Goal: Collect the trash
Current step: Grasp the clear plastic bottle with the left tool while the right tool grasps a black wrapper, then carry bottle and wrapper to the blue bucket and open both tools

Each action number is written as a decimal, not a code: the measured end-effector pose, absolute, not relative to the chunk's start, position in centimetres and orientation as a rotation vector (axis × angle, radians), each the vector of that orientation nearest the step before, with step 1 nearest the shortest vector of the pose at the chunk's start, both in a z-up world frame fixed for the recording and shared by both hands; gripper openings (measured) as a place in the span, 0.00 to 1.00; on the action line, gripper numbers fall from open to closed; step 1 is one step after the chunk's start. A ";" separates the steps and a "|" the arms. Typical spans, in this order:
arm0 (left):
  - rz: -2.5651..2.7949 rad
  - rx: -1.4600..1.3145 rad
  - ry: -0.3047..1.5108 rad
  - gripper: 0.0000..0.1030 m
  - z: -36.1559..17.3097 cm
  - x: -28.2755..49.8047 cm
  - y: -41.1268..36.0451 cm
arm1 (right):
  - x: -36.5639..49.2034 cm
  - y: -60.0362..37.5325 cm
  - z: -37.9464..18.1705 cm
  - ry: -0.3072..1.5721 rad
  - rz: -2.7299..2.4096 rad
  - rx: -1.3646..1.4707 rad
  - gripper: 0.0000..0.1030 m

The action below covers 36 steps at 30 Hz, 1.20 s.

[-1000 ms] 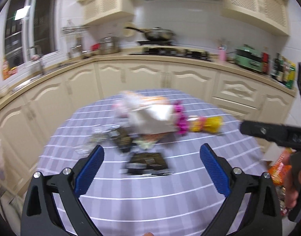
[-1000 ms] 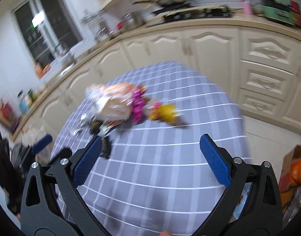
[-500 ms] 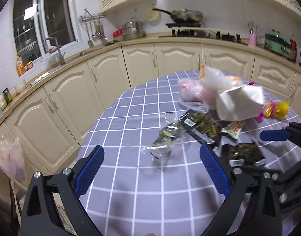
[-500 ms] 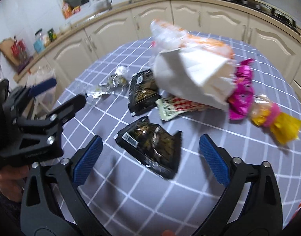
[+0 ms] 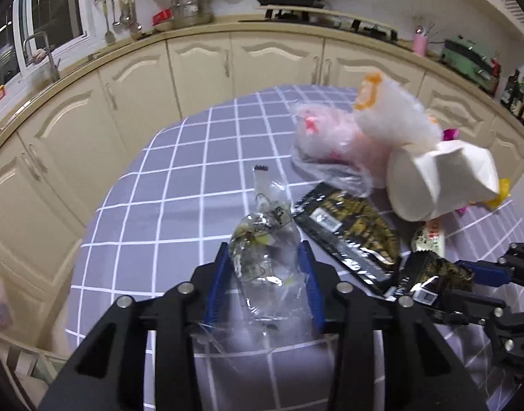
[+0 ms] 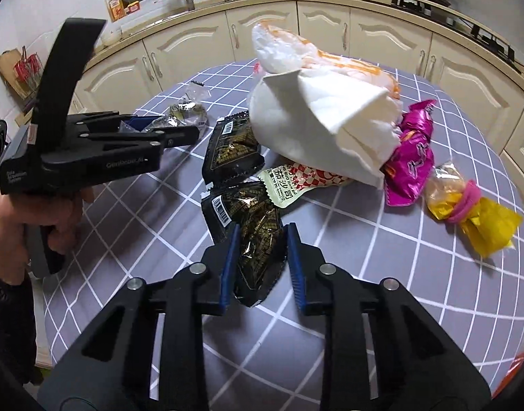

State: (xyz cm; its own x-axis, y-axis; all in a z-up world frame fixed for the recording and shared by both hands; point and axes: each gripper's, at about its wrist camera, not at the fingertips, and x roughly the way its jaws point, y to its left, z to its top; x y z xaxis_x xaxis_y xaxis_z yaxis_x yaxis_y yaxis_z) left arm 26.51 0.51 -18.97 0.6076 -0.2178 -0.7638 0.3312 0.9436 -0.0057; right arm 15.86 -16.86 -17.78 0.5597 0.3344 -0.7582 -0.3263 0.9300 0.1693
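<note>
Far left on the grey checked desk [image 5: 166, 205]: left claw [image 5: 266, 267] closing around a clear, crinkled wrapper [image 5: 265, 257], blue pads [image 5: 216, 281] pressing its sides, glossy film with scraps of dark print, lying flat near the desk edge. Just beside it, a black and gold snack packet [image 6: 232, 147], flat and shiny. Next, right claw [image 6: 262, 257] clamped shut on a second black and gold packet [image 6: 258, 226], creased, barcode at its far end. Further right, a red and white sachet [image 6: 296, 185] tucked under a white paper bag [image 6: 316, 123], then a magenta foil wrapper [image 6: 412, 161], then a yellow wrapper [image 6: 481, 219] near the right edge.
</note>
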 end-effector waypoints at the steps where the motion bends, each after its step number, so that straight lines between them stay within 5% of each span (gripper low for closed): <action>1: -0.330 0.131 0.860 0.36 -19.0 26.2 0.5 | 15.8 -16.9 -17.7 0.895 0.390 0.014 0.25; 19: -0.361 0.028 0.683 0.35 -14.4 14.8 -1.1 | 9.3 -24.6 -14.6 0.773 0.342 0.165 0.24; 36: -0.618 0.038 0.603 0.35 -10.8 8.5 -15.7 | 1.0 -40.4 -10.5 0.578 0.074 0.361 0.24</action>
